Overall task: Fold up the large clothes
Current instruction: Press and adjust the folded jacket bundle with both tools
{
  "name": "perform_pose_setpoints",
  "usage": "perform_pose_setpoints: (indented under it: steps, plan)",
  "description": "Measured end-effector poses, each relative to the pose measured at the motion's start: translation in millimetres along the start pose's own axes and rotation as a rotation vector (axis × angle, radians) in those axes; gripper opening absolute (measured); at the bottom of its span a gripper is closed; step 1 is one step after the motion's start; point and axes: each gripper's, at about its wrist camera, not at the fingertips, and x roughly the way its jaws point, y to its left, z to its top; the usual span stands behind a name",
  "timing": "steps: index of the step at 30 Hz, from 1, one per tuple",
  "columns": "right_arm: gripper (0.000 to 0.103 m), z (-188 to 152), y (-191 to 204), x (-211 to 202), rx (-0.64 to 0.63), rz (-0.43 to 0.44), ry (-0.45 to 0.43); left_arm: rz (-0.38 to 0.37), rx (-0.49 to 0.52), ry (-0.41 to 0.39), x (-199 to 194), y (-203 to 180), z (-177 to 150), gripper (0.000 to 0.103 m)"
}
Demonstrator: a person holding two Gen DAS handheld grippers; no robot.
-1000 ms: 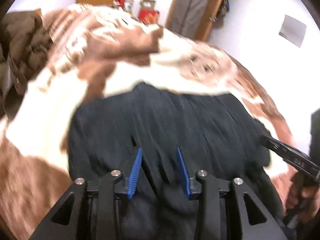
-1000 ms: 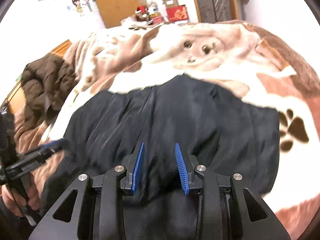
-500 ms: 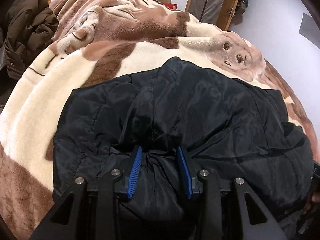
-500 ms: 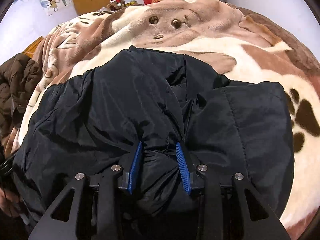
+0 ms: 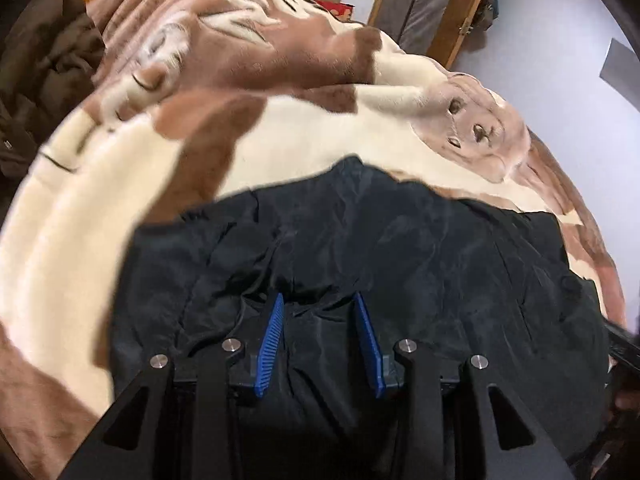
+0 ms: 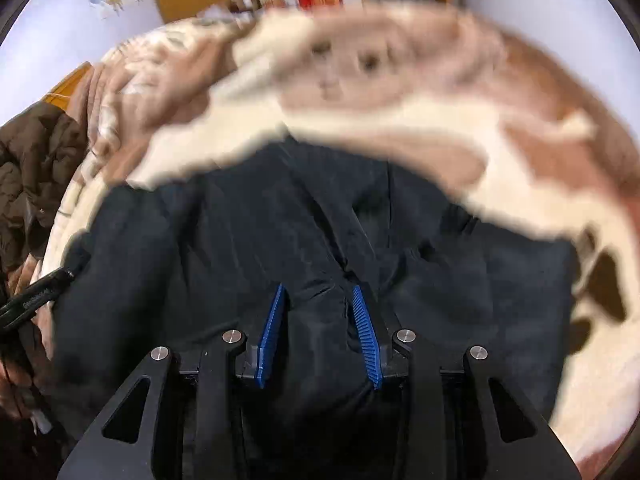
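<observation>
Left wrist view: your left gripper (image 5: 318,340) is partly closed on a bunched fold of the puffy black nylon jacket (image 5: 420,248), which fills the lower centre of the frame, lying on the cream-and-brown plush dog-print blanket (image 5: 100,220). Right wrist view: your right gripper (image 6: 318,332) pinches a fold of the same jacket (image 6: 200,260), low in the frame. The shell looks slick, soft and light, so judge it slippery; take thick hem folds, not single layers.
</observation>
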Motion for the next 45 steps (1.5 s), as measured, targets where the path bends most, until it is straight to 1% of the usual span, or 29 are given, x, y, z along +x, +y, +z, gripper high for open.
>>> perform_pose_setpoints:
  steps: [2, 4, 6, 8, 9, 10, 11, 13, 15, 16, 17, 19, 21, 22, 23, 24, 25, 27, 29, 30, 32, 35, 38, 42, 45]
  plan:
    - [0.036, 0.5, 1.5, -3.4, -0.001, -0.015, -0.002, 0.007, 0.016, -0.011, -2.3, -3.6, -3.6, 0.04]
    - [0.036, 4.4, 7.1, -15.1, 0.003, -0.036, 0.002, 0.017, 0.015, -0.003, -10.5, -6.4, -2.4, 0.039]
    - [0.036, 6.5, 13.3, -40.6, 0.002, -0.026, -0.042, 0.008, 0.011, -0.016, -29.8, -8.6, -1.0, 0.039]
    - [0.036, -0.4, 23.8, -76.1, -0.006, 0.025, -0.125, -0.027, 0.014, -0.066, -56.1, -9.8, -5.5, 0.039]
    - [0.036, -4.4, 27.7, -85.7, -0.007, 0.051, -0.141, -0.054, 0.015, -0.088, -69.3, -11.5, -10.3, 0.039]
    - [0.036, -12.7, 34.1, -95.7, -0.011, 0.1, -0.149, -0.084, 0.013, -0.103, -81.0, -14.2, -17.4, 0.039]
    - [0.036, -21.1, 41.3, -97.8, -0.02, 0.136, -0.135, -0.115, 0.014, -0.104, -88.9, -18.1, -26.4, 0.039]
    - [0.036, -36.6, 56.1, -86.2, -0.059, 0.166, -0.077, -0.154, 0.039, -0.071, -90.1, -29.3, -45.5, 0.039]
    - [0.036, -49.9, 62.3, -59.0, -0.097, 0.124, -0.003, -0.143, 0.081, -0.003, -71.9, -41.3, -66.4, 0.039]
    - [0.036, -53.5, 60.5, -46.8, -0.102, 0.108, 0.018, -0.13, 0.081, 0.033, -59.5, -42.9, -73.2, 0.039]
    - [0.035, -56.2, 54.0, -33.8, -0.089, 0.108, 0.031, -0.125, 0.076, 0.049, -51.3, -43.6, -76.9, 0.04]
    - [0.033, -53.5, 49.1, -29.3, -0.071, 0.12, 0.034, -0.128, 0.079, 0.042, -42.6, -43.1, -78.6, 0.04]
    - [0.033, -49.7, 53.2, -35.4, -0.077, 0.104, 0.047, -0.125, 0.064, 0.058, -43.1, -43.3, -74.0, 0.04]
    - [0.033, -48.2, 56.2, -44.3, -0.076, 0.095, 0.047, -0.114, 0.068, 0.064, -46.8, -45.0, -72.5, 0.04]
    - [0.033, -48.8, 58.2, -55.1, -0.071, 0.104, 0.033, -0.1, 0.075, 0.068, -53.3, -47.8, -72.0, 0.039]
    - [0.033, -50.0, 60.4, -64.7, -0.068, 0.124, 0.017, -0.106, 0.079, 0.065, -61.2, -50.3, -73.4, 0.039]
    - [0.033, -55.1, 62.1, -74.0, -0.066, 0.148, 0.004, -0.134, 0.077, 0.058, -69.2, -51.2, -76.3, 0.039]
    - [0.033, -65.0, 66.6, -78.4, -0.072, 0.171, 0.012, -0.187, 0.078, 0.048, -84.2, -56.1, -86.7, 0.039]
    - [0.033, -77.5, 69.5, -61.6, -0.079, 0.17, 0.063, -0.185, 0.1, 0.054, -83.4, -61.1, -98.2, 0.039]
    - [0.033, -79.9, 69.0, -49.6, -0.076, 0.155, 0.092, -0.167, 0.106, 0.064, -76.2, -62.1, -102.5, 0.039]
    - [0.033, -84.7, 64.6, -24.2, -0.064, 0.14, 0.132, -0.146, 0.08, 0.1, -53.9, -57.5, -106.1, 0.039]
    - [0.033, -81.3, 63.1, -11.0, -0.055, 0.132, 0.134, -0.119, 0.079, 0.106, -34.2, -53.2, -104.4, 0.038]
    - [0.033, -79.9, 68.3, -5.4, -0.083, 0.1, 0.124, -0.088, 0.1, 0.094, -28.6, -57.4, -102.3, 0.038]
    - [0.033, -84.2, 72.9, 0.8, -0.108, 0.076, 0.1, -0.08, 0.089, 0.083, -20.7, -57.0, -103.6, 0.038]
    - [0.034, -86.1, 78.2, 1.0, -0.129, 0.056, 0.097, -0.057, 0.097, 0.083, -17.4, -59.8, -101.4, 0.038]
